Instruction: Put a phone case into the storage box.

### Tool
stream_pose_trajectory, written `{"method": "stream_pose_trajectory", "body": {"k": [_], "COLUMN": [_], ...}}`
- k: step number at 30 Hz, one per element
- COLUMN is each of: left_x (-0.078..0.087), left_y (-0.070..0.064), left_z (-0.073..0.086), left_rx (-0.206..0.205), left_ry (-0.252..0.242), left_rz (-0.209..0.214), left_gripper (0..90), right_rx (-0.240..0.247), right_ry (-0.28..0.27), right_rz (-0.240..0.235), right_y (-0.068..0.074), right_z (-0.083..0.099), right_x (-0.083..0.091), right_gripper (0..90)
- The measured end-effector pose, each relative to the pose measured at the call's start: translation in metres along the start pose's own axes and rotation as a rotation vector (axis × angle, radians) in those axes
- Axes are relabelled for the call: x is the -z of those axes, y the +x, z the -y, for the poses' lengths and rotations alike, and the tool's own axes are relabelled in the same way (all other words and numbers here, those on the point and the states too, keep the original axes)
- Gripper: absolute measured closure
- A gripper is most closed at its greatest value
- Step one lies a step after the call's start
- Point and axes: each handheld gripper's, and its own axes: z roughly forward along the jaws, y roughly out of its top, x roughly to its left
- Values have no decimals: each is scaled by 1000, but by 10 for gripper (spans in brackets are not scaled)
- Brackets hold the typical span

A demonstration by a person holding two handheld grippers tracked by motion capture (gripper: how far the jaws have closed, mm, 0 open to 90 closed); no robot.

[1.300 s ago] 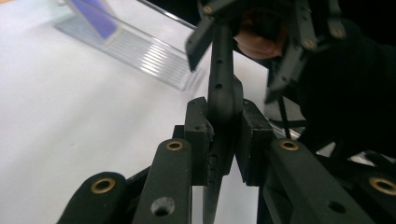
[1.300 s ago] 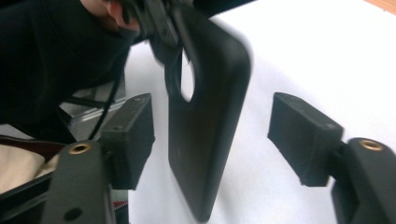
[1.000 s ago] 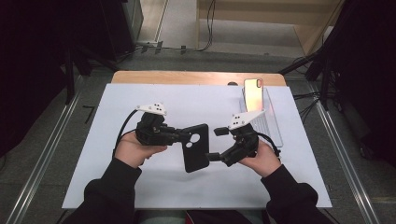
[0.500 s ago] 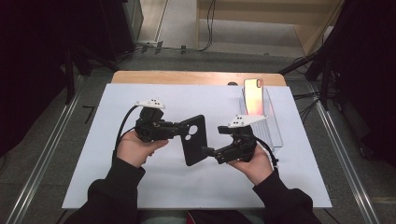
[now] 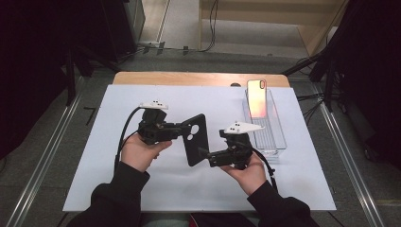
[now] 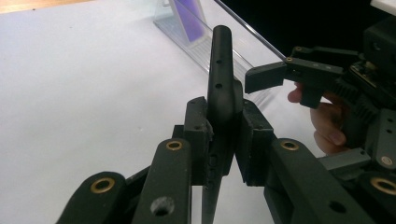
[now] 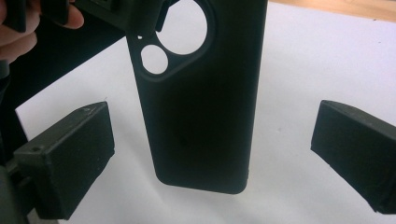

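Left gripper (image 5: pixel 182 128): jaws pressed tight on the edge of the black phone case (image 5: pixel 195 139); in the left gripper view the case (image 6: pixel 221 93) stands edge-on between the two pads.
Right gripper (image 5: pixel 202 154): jaws spread wide; in the right gripper view the case's lower end (image 7: pixel 205 116) lies between the two pads, apart from both.
Phone case: held clear above the white mat (image 5: pixel 104 165), at mid-table, tilted, camera cut-outs toward the left gripper's end.
Hands: left hand (image 5: pixel 139 152) wraps the left gripper's body; right hand (image 5: pixel 246 172) holds the right one from below.
Container: clear plastic tray (image 5: pixel 272 137) to the right on the mat, well apart from the case.
Contents: one phone (image 5: pixel 257 98) standing propped at the tray's far end, its face glowing orange-pink; the rest of the tray is bare.
Table: wooden edge (image 5: pixel 189 79) shows beyond the mat.
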Motion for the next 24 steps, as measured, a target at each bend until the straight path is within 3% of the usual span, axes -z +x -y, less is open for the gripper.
{"method": "stream_pose_trajectory", "body": {"k": [12,24], "left_x": [-8,-15], "left_y": [-13,-22], "left_z": [2,3], "left_rx": [-12,-9], "left_ry": [0,10], "left_rz": [-31,-11], "left_gripper": [765,765], "right_rx": [-17,-22], "right_ry": [-16,-17], "right_rz": [60,81], "right_y": [9,12], "right_z": [0,-1], "right_x": [-6,-13], "right_gripper": [0,0]}}
